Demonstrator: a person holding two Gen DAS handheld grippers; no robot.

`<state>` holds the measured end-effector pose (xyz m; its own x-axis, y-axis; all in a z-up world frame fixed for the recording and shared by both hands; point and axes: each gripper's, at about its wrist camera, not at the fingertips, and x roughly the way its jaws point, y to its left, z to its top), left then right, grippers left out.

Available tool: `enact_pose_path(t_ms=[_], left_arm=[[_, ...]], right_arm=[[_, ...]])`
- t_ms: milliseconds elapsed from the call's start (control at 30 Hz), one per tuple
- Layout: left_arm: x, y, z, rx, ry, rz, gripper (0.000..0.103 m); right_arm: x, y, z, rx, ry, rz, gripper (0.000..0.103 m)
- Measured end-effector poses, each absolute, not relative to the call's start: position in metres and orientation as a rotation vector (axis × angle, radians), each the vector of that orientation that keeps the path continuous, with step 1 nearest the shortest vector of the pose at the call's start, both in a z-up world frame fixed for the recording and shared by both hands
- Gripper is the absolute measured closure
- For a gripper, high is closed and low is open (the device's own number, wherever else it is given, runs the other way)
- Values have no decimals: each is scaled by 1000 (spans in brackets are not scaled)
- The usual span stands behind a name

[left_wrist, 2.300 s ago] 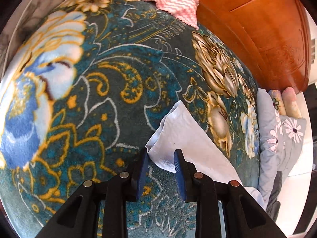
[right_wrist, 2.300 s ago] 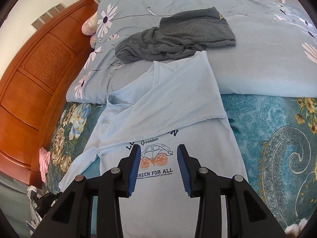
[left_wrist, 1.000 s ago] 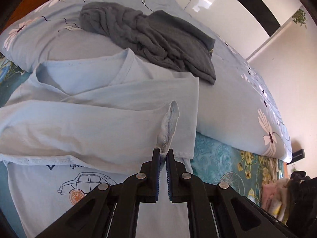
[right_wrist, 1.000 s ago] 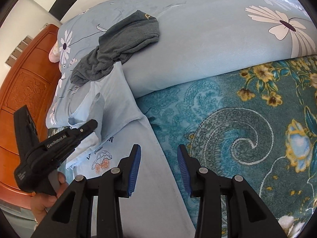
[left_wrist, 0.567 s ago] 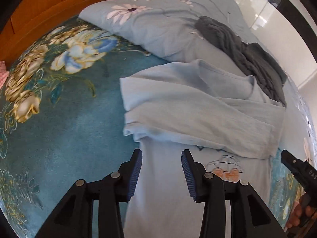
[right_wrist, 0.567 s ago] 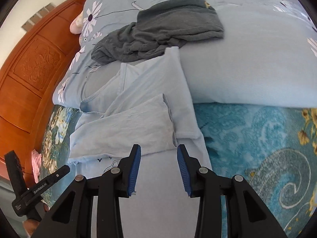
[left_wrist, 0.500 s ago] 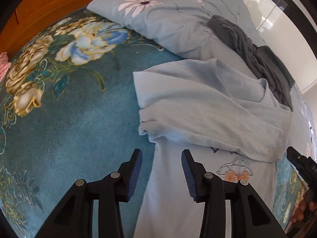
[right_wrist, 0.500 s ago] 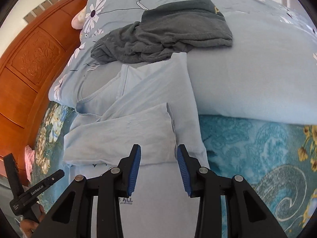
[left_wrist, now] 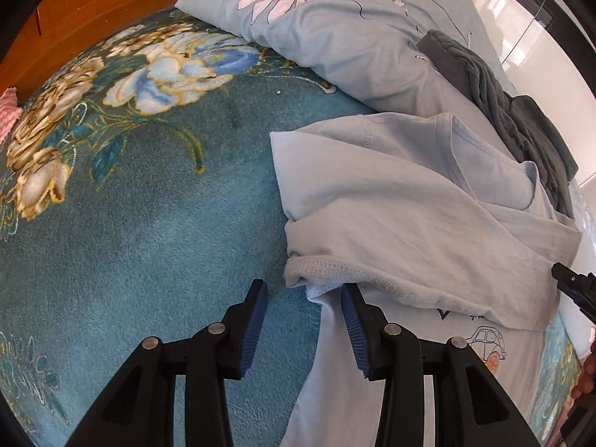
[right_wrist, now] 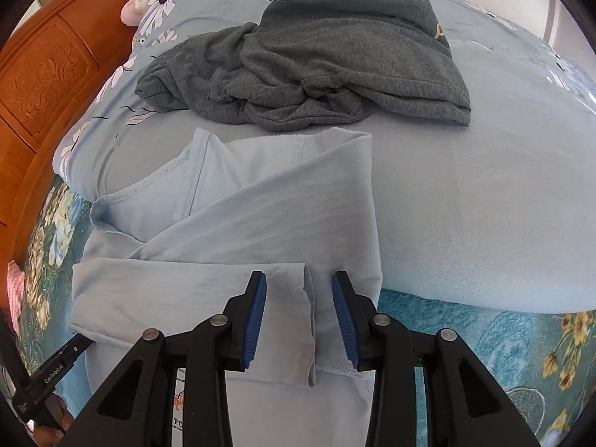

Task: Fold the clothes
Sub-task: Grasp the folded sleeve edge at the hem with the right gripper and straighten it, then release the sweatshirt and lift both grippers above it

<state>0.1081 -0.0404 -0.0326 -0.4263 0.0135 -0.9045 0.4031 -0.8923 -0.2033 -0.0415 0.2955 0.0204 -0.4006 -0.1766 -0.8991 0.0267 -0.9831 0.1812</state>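
Note:
A light blue T-shirt (left_wrist: pixel 409 205) with a small car print lies face up on the bed, both sleeves laid across its chest. My left gripper (left_wrist: pixel 303 290) stands open at the shirt's left edge, just below the fold of the upper sleeve, and a bit of the hem edge lies between its jaws. My right gripper (right_wrist: pixel 300 279) is open over the other side of the T-shirt (right_wrist: pixel 260 205), with the cuff end of the folded sleeve (right_wrist: pixel 186 287) between its jaws, not pinched. Each gripper shows at the edge of the other's view.
A crumpled dark grey garment (right_wrist: pixel 316 56) lies on the pale blue daisy-print duvet (right_wrist: pixel 484 186) beyond the collar. Under the shirt is a teal floral blanket (left_wrist: pixel 149 205). A wooden headboard (right_wrist: pixel 44 74) and a pink cloth (left_wrist: pixel 9 111) lie to the left.
My left gripper let go of the sleeve cuff, which now lies across the chest; it opened and swung to the shirt's left edge. My right gripper came back over the shirt's right side.

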Motion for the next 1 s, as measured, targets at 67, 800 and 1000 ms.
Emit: enact_pose_path(t_ms=[67, 800, 1000], left_arm=[[110, -43, -32, 1523, 602, -2398, 58], [117, -57, -30, 1503, 692, -2365, 56], [134, -71, -30, 1507, 936, -2387, 55]], right_arm=[[-41, 294, 19, 1654, -214, -2517, 70], [-65, 311, 58, 1617, 42, -2640, 102], [-62, 324, 68, 1619, -42, -2647, 95]])
